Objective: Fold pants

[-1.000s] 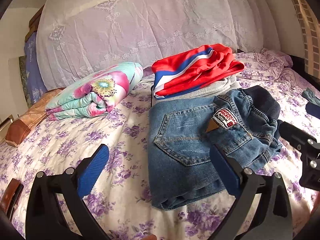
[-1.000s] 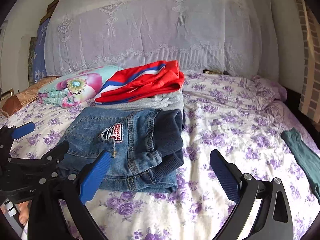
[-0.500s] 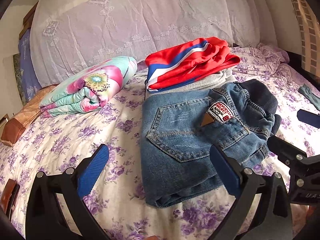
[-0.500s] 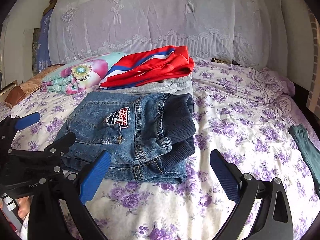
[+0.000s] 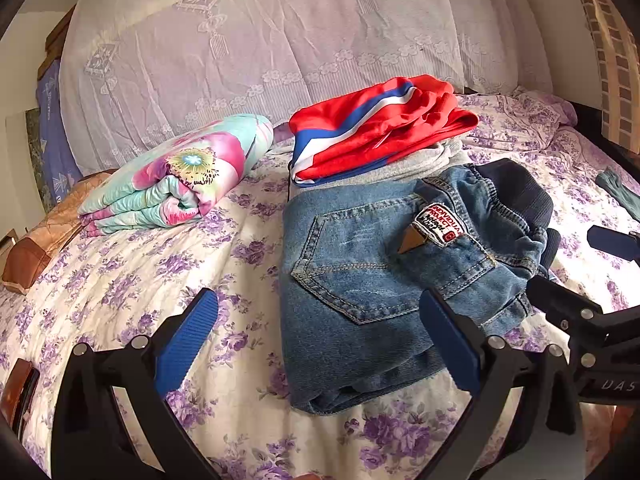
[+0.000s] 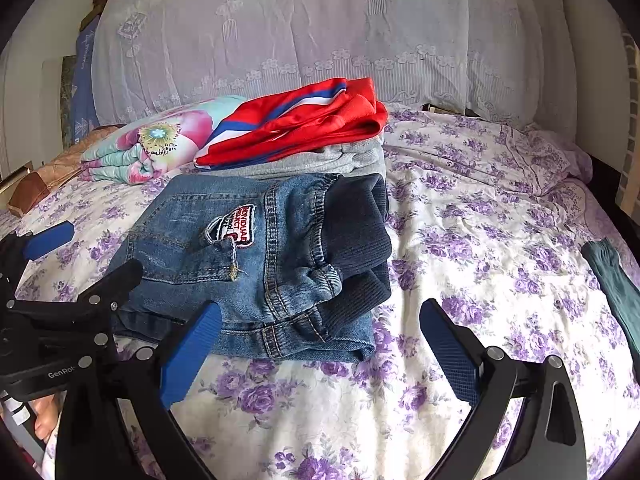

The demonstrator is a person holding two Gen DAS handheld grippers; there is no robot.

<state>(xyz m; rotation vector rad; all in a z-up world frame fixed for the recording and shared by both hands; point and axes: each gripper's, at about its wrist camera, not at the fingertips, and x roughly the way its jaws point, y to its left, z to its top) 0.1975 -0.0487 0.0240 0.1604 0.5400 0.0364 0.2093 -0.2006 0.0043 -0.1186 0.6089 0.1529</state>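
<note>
Blue denim pants [image 5: 384, 280] lie folded in a compact bundle on the floral bedsheet, dark ribbed waistband to the right, a patch on the back pocket. They also show in the right wrist view [image 6: 260, 256]. My left gripper [image 5: 318, 340] is open and empty, hovering just short of the pants' near left edge. My right gripper [image 6: 320, 344] is open and empty, over the sheet at the pants' near right corner. Each gripper shows at the edge of the other's view.
A red, white and blue garment [image 5: 380, 128] lies on a grey one behind the pants. A rolled floral quilt [image 5: 180, 176] sits at the back left. A green sock [image 6: 616, 284] lies at the right. A lace-covered headboard [image 5: 280, 40] stands behind.
Both grippers have drawn back slightly and shifted; the pants sit a little farther off in both views. The pants have not moved. Both grippers stay open.
</note>
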